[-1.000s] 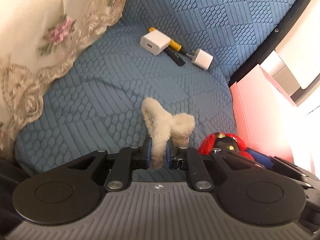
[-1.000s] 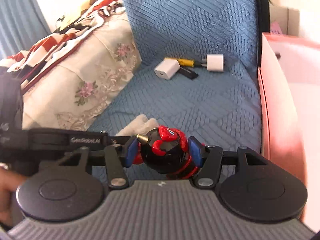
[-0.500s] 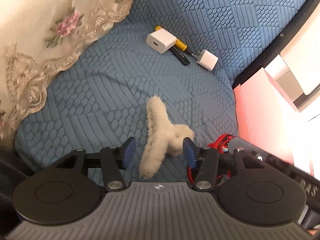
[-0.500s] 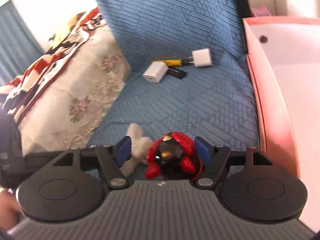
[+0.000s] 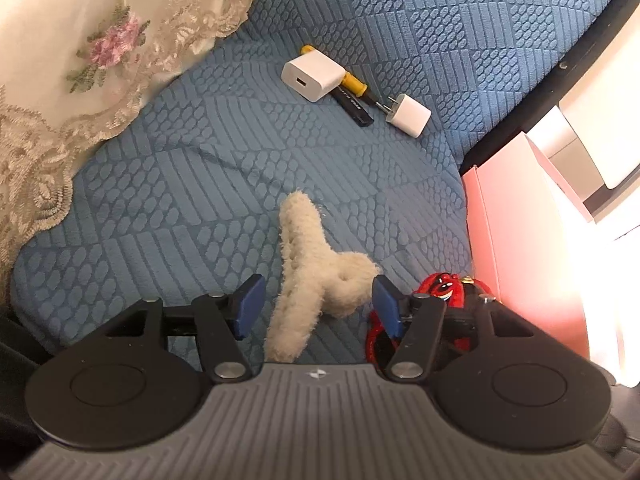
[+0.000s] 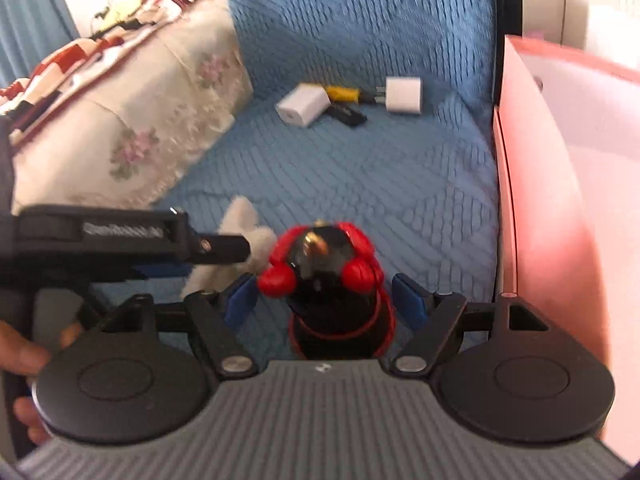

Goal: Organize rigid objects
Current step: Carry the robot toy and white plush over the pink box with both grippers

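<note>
Left gripper (image 5: 316, 300) jaws just been opening, spread around fluffy cream hair claw (image 5: 310, 276) on blue quilted cushion (image 5: 200, 184), pads clear, right gripper (image 6: 324, 300) spread around black-and-red toy figure (image 6: 328, 276), untouched, pink bin (image 6: 560, 184) beside, interior pale, contents unclear, 2 white chargers (image 5: 312, 74) behind.

A fluffy cream hair claw (image 5: 316, 276) lies on its side on the blue quilted cushion (image 5: 200, 184), its long arm pointing to 12 o'clock. Just beside it, at 3 o'clock, stands a black and red toy figure (image 6: 332, 276), upright, with round red fists. Well apart, toward 12 o'clock, lie a big white charger (image 5: 312, 75), a yellow screwdriver (image 5: 356, 84), a black stick (image 5: 354, 107) and a small white plug (image 5: 408, 115), all close together; the big charger lies partly over the screwdriver.
</note>
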The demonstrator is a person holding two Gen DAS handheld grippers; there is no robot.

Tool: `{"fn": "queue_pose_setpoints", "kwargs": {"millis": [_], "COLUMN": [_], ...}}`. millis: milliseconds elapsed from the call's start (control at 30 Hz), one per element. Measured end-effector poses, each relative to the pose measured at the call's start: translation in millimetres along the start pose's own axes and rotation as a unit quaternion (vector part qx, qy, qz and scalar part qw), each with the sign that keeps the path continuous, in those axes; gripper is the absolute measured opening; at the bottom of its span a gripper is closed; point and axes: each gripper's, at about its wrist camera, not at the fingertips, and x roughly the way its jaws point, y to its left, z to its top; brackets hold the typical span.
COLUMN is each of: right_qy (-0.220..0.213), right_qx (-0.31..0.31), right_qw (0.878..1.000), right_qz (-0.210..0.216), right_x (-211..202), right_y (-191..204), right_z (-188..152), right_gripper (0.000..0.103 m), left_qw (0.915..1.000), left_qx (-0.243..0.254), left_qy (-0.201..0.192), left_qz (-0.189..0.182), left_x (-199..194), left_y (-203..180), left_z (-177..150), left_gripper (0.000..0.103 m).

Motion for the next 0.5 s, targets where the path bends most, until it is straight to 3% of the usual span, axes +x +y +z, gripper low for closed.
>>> {"fn": "queue_pose_setpoints", "kwargs": {"millis": [100, 167, 500], "right_qy": [-0.004, -0.008, -0.021], "right_qx": [-0.004, -0.001, -0.012], "right_qw": [1.0, 1.0, 0.999], "right_qz": [-0.005, -0.004, -0.039], "right_x": [5, 6, 3], "right_y": [1, 2, -2], "right_z": [-3, -3, -4], "right_gripper": [0.073, 0.063, 0.063], "left_qw": [1.0, 0.9999, 0.9996], "left_qx": [0.005, 0.007, 0.016], "left_qy": [0.005, 0.008, 0.017], "left_qz": [-0.005, -0.005, -0.014], "left_x": [2, 4, 16], "left_y": [-2, -2, -5], "left_z": [0, 1, 3], "left_gripper": [0.065, 0.065, 0.065]}}
